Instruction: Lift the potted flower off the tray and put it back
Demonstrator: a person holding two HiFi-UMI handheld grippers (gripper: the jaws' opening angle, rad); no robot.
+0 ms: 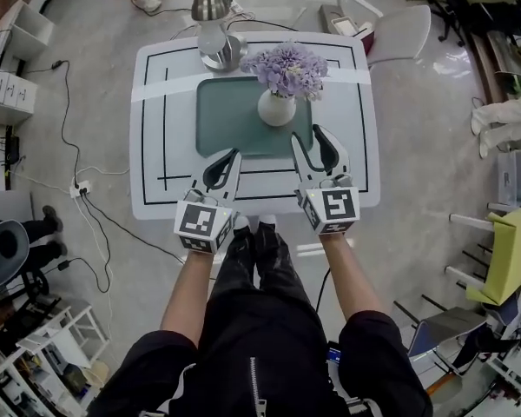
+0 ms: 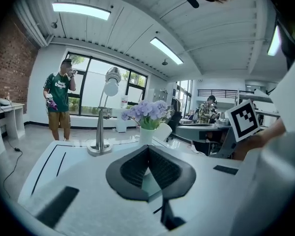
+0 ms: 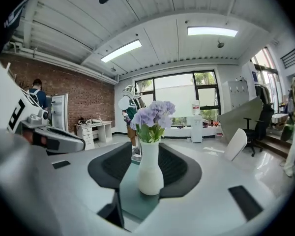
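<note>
Flower (image 1: 286, 68), in a white vase (image 1: 276, 109), stands upright on the far right part of the teal tray (image 1: 221, 124), which lies flat on the white table (image 1: 156, 146). A lamp (image 1: 213, 24) stands just behind the tray, to the flower's left.

Right gripper (image 1: 309, 137) hovers over the tray's near right corner, aimed at the vase but short of it. Its jaws stand apart with nothing pressed between the pads. In the right gripper view the vase lines up in the gap, beyond the tips.

Left gripper (image 1: 233, 155) hangs over the tray's near edge, well clear of the vase. Its jaws meet at the tips and hold nothing.

With the vase resting on the tray and ungripped, the step in hand is judged to be the reach for the grasp. To do it well, the right gripper goes straight ahead with the vase centred between the pads, and closes on the round belly, below the narrow neck. Blooms overhang the neck, so a low approach spares them. A vertical lift and an equally level set-down keep the tall, top-heavy vase from tipping.
</note>
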